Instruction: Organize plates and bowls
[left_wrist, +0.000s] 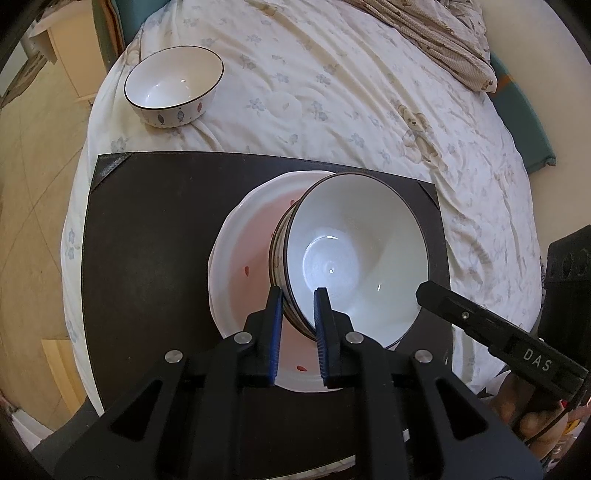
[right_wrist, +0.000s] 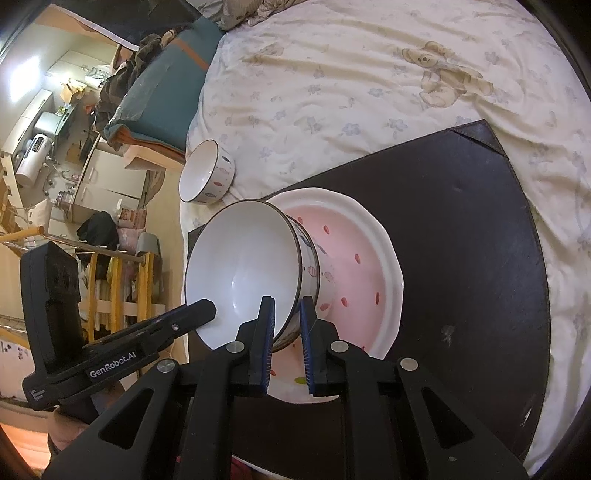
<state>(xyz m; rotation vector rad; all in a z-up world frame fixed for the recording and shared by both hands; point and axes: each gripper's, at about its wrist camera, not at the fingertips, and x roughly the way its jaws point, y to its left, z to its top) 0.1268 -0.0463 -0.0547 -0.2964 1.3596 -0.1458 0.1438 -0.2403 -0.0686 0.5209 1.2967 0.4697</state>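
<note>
A white bowl (left_wrist: 354, 254) with a dark rim stands on a pink plate (left_wrist: 245, 266) with a white rim on a dark mat (left_wrist: 147, 236). My left gripper (left_wrist: 298, 295) is shut on the bowl's near rim, one finger inside and one outside. In the right wrist view my right gripper (right_wrist: 287, 304) is shut on the rim of the same bowl (right_wrist: 240, 266), above the pink plate (right_wrist: 354, 266). A second white bowl (left_wrist: 173, 86) with fish marks stands alone on the bed, beyond the mat; it also shows in the right wrist view (right_wrist: 207, 171).
The mat (right_wrist: 461, 240) lies on a bed with a pale flowered quilt (left_wrist: 351, 92). A crumpled blanket (left_wrist: 436, 33) lies at the far right. The bed's edge and floor (left_wrist: 33, 206) are to the left. Furniture and clutter (right_wrist: 74, 147) stand beyond the bed.
</note>
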